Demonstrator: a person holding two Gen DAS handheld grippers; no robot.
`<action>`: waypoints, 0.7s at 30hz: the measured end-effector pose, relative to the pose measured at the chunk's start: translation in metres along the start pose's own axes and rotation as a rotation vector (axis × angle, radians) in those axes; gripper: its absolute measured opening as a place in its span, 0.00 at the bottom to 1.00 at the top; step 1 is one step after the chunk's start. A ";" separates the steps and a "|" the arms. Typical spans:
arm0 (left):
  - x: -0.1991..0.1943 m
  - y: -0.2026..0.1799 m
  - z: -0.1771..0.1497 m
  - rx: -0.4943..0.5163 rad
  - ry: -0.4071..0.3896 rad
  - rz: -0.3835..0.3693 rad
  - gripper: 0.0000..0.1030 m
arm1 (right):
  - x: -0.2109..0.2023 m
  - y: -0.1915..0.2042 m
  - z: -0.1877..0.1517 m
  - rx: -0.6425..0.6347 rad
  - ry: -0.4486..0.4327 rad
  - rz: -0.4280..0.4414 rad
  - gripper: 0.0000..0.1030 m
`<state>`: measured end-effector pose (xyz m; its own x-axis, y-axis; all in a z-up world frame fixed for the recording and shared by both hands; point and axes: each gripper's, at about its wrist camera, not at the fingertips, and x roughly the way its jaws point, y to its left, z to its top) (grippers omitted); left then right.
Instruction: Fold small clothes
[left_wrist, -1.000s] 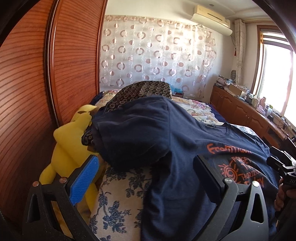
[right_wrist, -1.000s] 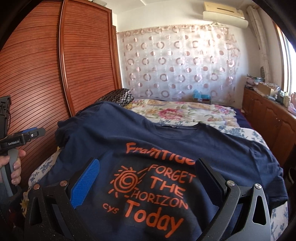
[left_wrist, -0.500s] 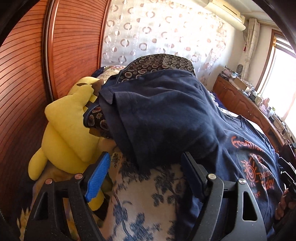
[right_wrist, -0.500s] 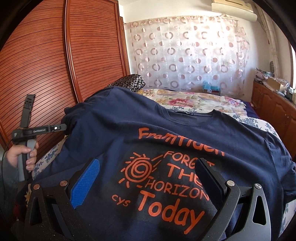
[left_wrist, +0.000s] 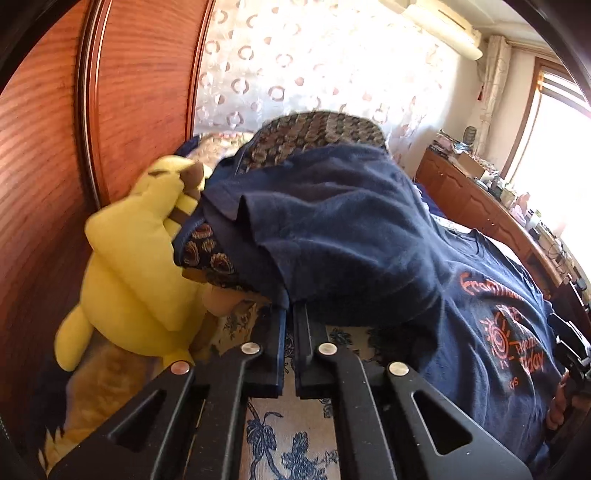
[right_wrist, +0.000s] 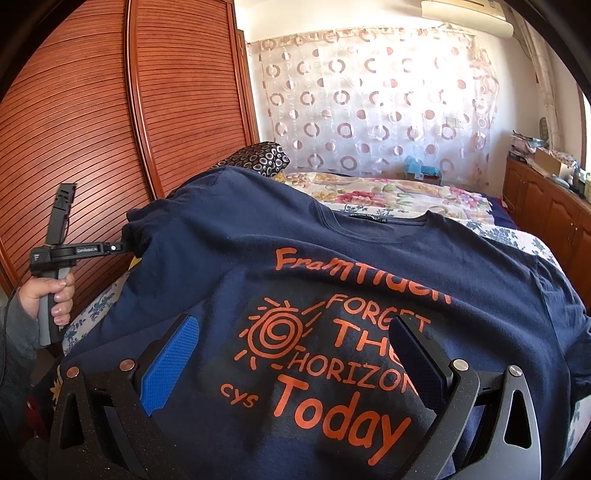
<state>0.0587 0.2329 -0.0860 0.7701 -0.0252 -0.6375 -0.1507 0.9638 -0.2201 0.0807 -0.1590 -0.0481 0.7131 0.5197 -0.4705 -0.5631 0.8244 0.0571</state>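
Navy T-shirt (right_wrist: 332, 266) lies spread on the bed (right_wrist: 406, 192), orange print "FORGET THE HORIZON Today" facing up. One sleeve (left_wrist: 332, 229) is draped over a dark patterned pillow (left_wrist: 321, 129) at the shirt's wardrobe-side edge.

Left gripper (left_wrist: 290, 314): its fingers have just been closing and now stand clenched together, tips at the hem of that draped sleeve. The cloth edge sits right at the tips; whether any fabric is pinched between them cannot be told. In the right wrist view the same gripper (right_wrist: 123, 246) reaches the sleeve edge, with a hand (right_wrist: 48, 299) on its handle.

Right gripper (right_wrist: 291, 354): fingers released and spread wide, hovering over the printed chest of the shirt, blue pad (right_wrist: 170, 365) on one side of the print, dark pad on the other.

Yellow plush toy (left_wrist: 136, 266) lies beside the pillow, between shirt and slatted wooden wardrobe (right_wrist: 110, 129). Floral bedspread (left_wrist: 288, 435) shows below the sleeve.
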 end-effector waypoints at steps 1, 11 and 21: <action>-0.005 -0.002 0.001 0.004 -0.009 -0.006 0.03 | 0.000 0.000 0.000 0.001 0.000 0.000 0.99; -0.041 -0.058 0.042 0.147 -0.104 -0.069 0.02 | 0.000 -0.003 -0.001 0.017 -0.002 0.003 0.99; -0.017 -0.155 0.066 0.335 -0.059 -0.193 0.02 | -0.009 -0.015 -0.006 0.050 -0.014 -0.001 0.99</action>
<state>0.1097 0.1013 0.0077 0.8004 -0.2081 -0.5622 0.2035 0.9764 -0.0718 0.0809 -0.1775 -0.0499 0.7196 0.5219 -0.4580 -0.5410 0.8349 0.1013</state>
